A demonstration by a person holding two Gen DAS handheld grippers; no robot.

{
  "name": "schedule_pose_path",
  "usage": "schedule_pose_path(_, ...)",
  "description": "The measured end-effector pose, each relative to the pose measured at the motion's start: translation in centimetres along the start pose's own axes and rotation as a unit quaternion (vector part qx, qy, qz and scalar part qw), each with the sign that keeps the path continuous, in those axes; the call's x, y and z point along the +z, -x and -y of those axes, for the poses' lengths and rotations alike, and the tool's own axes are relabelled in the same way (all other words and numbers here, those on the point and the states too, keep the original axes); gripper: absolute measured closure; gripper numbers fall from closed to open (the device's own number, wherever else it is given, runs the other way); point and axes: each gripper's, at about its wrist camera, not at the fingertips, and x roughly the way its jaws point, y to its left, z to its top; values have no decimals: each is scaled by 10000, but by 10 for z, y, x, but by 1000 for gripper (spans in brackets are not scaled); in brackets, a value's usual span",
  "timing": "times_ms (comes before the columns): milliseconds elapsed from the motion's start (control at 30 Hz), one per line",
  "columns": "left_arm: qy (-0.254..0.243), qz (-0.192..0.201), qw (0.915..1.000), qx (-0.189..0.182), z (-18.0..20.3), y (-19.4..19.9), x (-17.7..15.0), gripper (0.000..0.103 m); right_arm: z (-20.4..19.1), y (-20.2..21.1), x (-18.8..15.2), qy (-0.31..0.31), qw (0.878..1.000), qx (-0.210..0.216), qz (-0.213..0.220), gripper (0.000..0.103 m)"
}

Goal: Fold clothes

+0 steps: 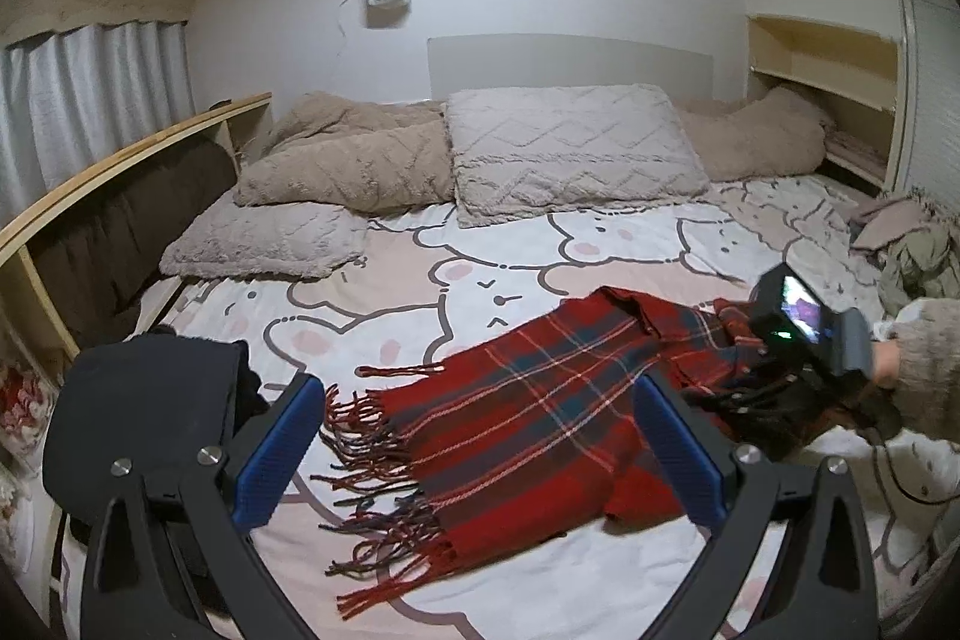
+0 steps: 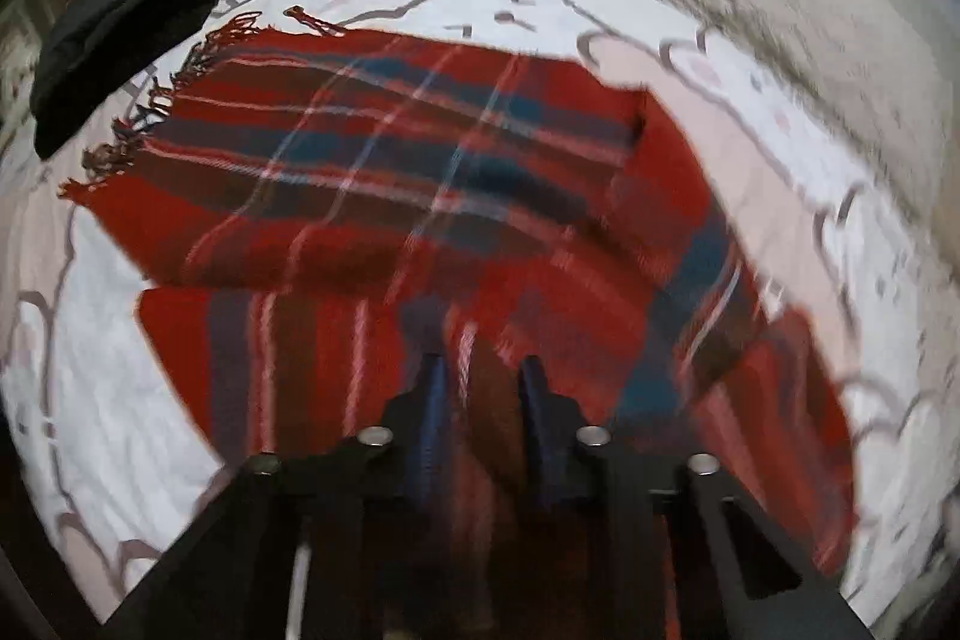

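A red plaid scarf (image 1: 516, 418) with fringed ends lies folded across the bear-print bed sheet (image 1: 480, 256). My left gripper (image 1: 480, 448) is wide open just above the scarf's fringed half, holding nothing. My right gripper (image 2: 480, 370) is shut on the scarf's (image 2: 384, 172) other end, which it holds a little above the bed; that view is motion-blurred. In the left wrist view the right gripper body (image 1: 798, 340) shows at the right over the bunched scarf end.
A folded dark garment (image 1: 150, 424) lies at the bed's left edge, also in the right wrist view (image 2: 114, 40). Pillows (image 1: 570, 148) and a beige blanket (image 1: 348, 160) line the headboard. A crumpled olive garment (image 1: 918, 262) lies at the right. A wooden shelf (image 1: 120, 184) borders the left.
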Motion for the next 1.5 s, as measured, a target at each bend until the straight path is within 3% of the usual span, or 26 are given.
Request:
schedule_pose_path(233,-984,-172,9937,-498,38,-21,-27,1,-18,46,-60,-732,9954,553,286,97)
schedule_pose_path(333,-1495,-227,9859,-723,60,-23,-44,2,-21,58,-90,-1073,9917,658,246,97)
schedule_pose_path(400,-1939,-334,9770,-825,78,-27,-57,10,-18,65,-112,-1388,9878,677,189,97)
schedule_pose_path(467,-2645,-515,9586,-919,105,-34,-80,14,-11,71,-133,-1739,9825,643,158,97)
schedule_pose_path(600,-3542,-567,9235,-1357,145,-37,-114,14,11,80,-178,-2605,9646,345,230,97)
schedule_pose_path(667,-4060,-441,8989,-1585,167,-34,-133,14,16,80,-196,-3005,9525,414,258,97)
schedule_pose_path(767,-4919,-212,8527,-1746,200,-30,-161,22,14,83,-208,-3278,9424,537,386,97)
schedule_pose_path(833,-5054,-337,8415,-1877,210,-36,-165,22,9,85,-211,-3294,9412,580,472,97)
schedule_pose_path(933,-4816,-565,8520,-1976,215,-50,-153,22,4,85,-211,-3145,9465,536,485,97)
schedule_pose_path(1067,-4245,-847,8761,-2120,209,-70,-127,22,-14,82,-216,-2530,9664,293,349,97)
schedule_pose_path(1133,-4081,-877,8800,-2266,207,-73,-119,22,-24,79,-221,-2236,9741,240,249,97)
schedule_pose_path(1233,-4115,-900,8705,-2546,212,-72,-117,22,-39,74,-230,-1802,9834,184,87,98)
schedule_pose_path(1367,-4315,-1117,8474,-2884,225,-72,-126,23,-47,68,-239,-1652,9859,249,-25,98)
schedule_pose_path(1500,-4670,-1093,8258,-2967,234,-63,-142,24,-43,67,-240,-1748,9841,303,-5,98)
